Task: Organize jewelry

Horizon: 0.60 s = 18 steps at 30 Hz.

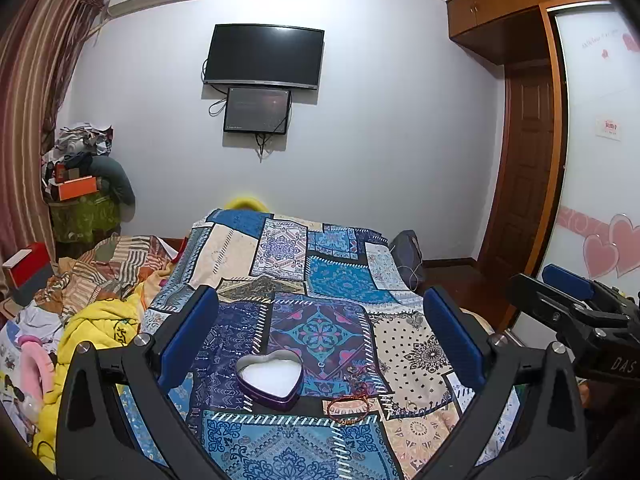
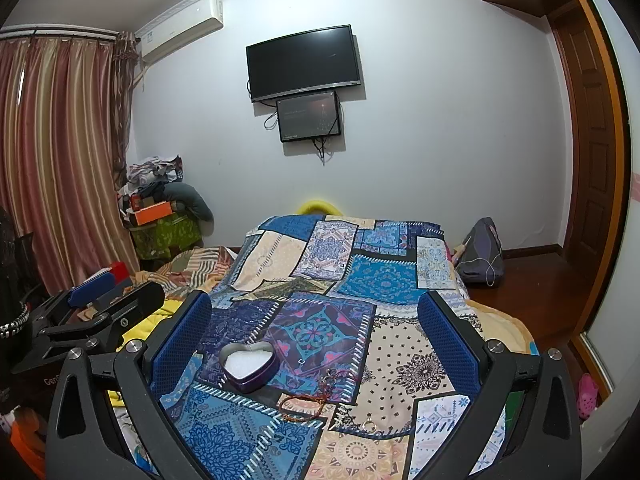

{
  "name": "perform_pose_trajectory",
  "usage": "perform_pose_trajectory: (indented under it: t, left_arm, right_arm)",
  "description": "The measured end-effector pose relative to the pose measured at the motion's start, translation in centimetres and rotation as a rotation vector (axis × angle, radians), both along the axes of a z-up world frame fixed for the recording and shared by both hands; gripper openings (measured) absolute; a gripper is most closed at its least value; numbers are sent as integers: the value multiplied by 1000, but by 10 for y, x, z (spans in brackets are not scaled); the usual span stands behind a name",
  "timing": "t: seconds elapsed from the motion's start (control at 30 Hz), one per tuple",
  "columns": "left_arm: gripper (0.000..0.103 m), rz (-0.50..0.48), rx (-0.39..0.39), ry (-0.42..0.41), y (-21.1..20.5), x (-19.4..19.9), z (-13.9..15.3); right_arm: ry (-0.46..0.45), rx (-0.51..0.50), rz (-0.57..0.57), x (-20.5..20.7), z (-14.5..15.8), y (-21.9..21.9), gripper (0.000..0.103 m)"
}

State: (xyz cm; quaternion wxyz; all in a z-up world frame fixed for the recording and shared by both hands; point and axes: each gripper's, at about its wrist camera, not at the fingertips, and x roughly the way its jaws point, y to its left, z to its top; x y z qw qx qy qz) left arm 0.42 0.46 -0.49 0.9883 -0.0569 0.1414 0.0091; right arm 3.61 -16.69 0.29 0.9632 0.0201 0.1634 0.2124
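A purple heart-shaped tin (image 1: 269, 380) with white lining sits open on the patchwork cloth (image 1: 320, 272); it also shows in the right wrist view (image 2: 249, 366). A brown beaded bracelet (image 1: 347, 410) lies just right of the tin, also in the right wrist view (image 2: 301, 408). A small ring (image 2: 369, 425) and a small pendant piece (image 2: 329, 380) lie nearby. My left gripper (image 1: 320, 336) is open and empty above the tin. My right gripper (image 2: 316, 332) is open and empty above the cloth. Each gripper shows at the other view's edge.
The cloth covers a bed. Crumpled bedding and yellow fabric (image 1: 92, 320) lie to the left. A cluttered stand (image 2: 160, 216) is by the curtain. A bag (image 2: 482, 252) sits on the wooden floor at right. A TV (image 1: 264, 56) hangs on the far wall.
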Motion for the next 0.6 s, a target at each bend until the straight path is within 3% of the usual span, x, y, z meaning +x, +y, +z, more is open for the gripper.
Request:
perform_pose_trajectory:
  t: [0.6]
  left_arm:
    - [103,2,-6,0,2,-1,1]
  right_arm:
    - [3,-1,0,3,-6,3,102]
